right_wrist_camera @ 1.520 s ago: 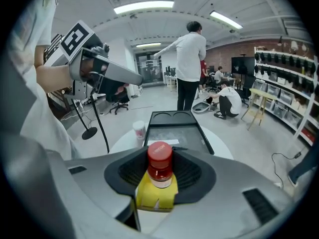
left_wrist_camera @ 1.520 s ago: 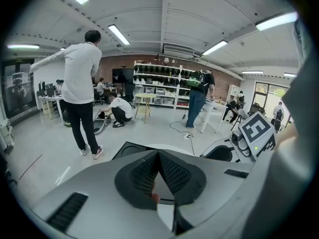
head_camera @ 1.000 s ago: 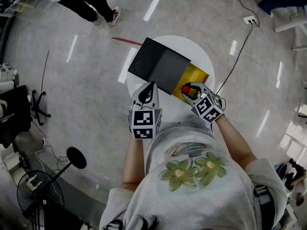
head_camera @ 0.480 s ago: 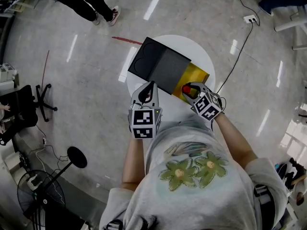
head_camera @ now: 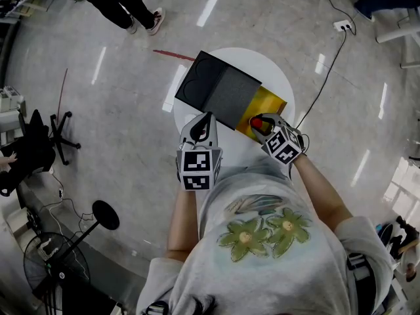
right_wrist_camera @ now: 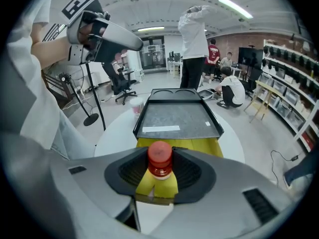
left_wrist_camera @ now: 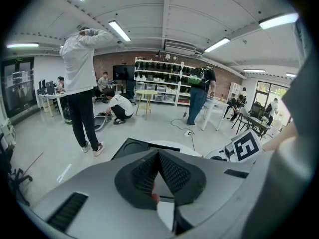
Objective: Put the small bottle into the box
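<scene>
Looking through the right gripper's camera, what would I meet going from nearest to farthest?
small bottle between the jaws → yellow box drawer → black box cover → standing person in white

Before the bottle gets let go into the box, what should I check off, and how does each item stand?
1. Small bottle clamped in right gripper: ok.
2. Box lid slid back, yellow compartment exposed: ok.
3. Bottle over the compartment: ok in the head view, at its near edge.
4. Left gripper, shut, clear of the opening: ok.
5. Compartment floor free: cannot tell, partly hidden.
</scene>
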`<state>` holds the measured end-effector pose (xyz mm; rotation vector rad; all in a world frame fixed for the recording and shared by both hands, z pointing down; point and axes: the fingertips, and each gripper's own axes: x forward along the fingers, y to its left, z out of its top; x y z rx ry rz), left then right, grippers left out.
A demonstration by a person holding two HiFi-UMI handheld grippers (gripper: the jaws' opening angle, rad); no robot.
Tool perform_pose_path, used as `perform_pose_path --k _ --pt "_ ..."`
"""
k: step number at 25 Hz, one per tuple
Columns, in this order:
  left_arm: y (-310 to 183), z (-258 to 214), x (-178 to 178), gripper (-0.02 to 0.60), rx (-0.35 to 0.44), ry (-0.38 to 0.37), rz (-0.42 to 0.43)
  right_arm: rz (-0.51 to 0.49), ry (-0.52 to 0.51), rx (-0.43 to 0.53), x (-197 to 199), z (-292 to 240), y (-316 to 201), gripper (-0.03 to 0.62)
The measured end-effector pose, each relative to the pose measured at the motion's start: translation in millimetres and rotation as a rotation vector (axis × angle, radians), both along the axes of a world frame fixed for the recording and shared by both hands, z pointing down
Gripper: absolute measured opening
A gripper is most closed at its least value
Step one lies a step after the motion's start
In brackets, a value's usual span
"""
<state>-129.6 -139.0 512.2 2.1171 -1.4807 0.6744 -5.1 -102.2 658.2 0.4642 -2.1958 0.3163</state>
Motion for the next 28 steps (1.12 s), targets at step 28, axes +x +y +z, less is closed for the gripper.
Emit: perform_pose_path --k 28 --pt "2.2 3.3 18.8 0.003 -0.004 0.000 0.013 -0.036 0.040 0.028 6.6 5.6 3.4 0.191"
